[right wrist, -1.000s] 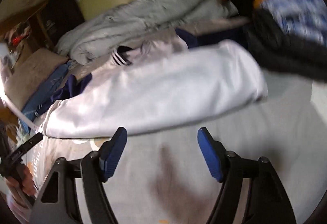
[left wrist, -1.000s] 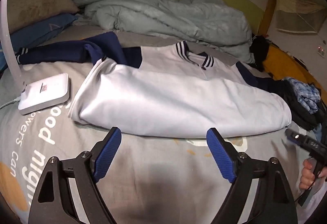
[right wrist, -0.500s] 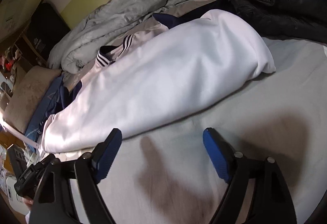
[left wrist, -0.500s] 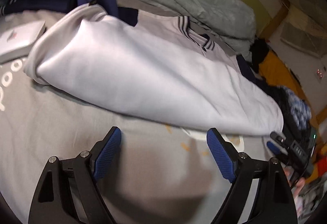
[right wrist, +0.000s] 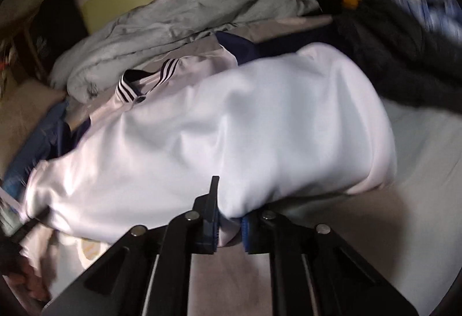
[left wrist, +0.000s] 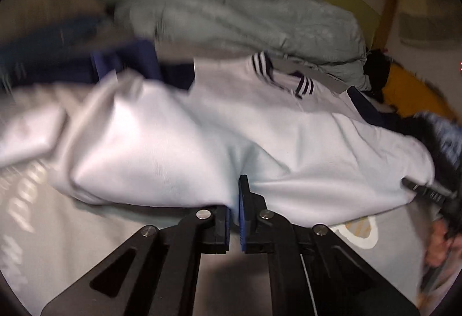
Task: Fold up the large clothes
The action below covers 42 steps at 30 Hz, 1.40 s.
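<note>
A white jacket (left wrist: 173, 148) with a striped collar (left wrist: 261, 67) and navy sleeves lies folded across the grey bed sheet (left wrist: 86, 229). My left gripper (left wrist: 236, 186) is shut on its near folded edge, with the cloth bunched between the blue pads. In the right wrist view the same jacket (right wrist: 260, 119) fills the middle. My right gripper (right wrist: 229, 200) is closing, and its pads pinch the near edge towards the jacket's right end. The right gripper's tip (left wrist: 427, 189) also shows at the left wrist view's right edge.
A crumpled grey-green duvet (left wrist: 231, 16) lies behind the jacket against the headboard. Dark clothes (right wrist: 404, 56) and a blue checked garment are piled on the right. A white flat device (left wrist: 29, 131) sits left of the jacket, and a pillow (right wrist: 23, 102) is at the far left.
Both grippers moved forward to the jacket's near edge and went from wide open to closed on the cloth. The edge now bunches up at both grips.
</note>
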Each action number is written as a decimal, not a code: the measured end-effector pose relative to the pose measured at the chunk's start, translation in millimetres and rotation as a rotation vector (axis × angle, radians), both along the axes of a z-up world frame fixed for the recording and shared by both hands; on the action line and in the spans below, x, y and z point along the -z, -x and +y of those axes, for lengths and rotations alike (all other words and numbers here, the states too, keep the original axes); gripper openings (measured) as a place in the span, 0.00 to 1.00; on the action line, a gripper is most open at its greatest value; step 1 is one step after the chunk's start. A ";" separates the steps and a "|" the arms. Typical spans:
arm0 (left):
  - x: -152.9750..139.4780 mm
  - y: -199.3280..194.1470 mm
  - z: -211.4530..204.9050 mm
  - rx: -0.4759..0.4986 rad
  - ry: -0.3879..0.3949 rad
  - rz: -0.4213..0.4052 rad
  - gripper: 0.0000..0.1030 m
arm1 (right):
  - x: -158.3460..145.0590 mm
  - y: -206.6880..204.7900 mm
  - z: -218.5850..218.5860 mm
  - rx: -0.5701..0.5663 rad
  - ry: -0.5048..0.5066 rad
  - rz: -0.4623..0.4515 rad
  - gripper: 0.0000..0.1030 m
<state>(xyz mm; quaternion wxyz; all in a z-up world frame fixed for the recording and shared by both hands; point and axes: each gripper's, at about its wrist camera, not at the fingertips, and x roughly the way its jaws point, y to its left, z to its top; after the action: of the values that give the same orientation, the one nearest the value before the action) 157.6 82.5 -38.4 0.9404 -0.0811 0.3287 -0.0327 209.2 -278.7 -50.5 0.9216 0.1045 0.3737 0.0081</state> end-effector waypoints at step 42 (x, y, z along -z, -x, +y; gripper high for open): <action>-96.6 108.3 -48.8 0.111 -0.195 -0.223 0.90 | -132.4 96.9 -49.0 0.002 -0.124 -0.204 0.33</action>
<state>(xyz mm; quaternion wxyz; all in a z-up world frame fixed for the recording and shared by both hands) 49.3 33.7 58.2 0.9712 0.0332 0.2279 -0.0612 112.3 -327.7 81.9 0.9467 0.1602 0.2766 0.0406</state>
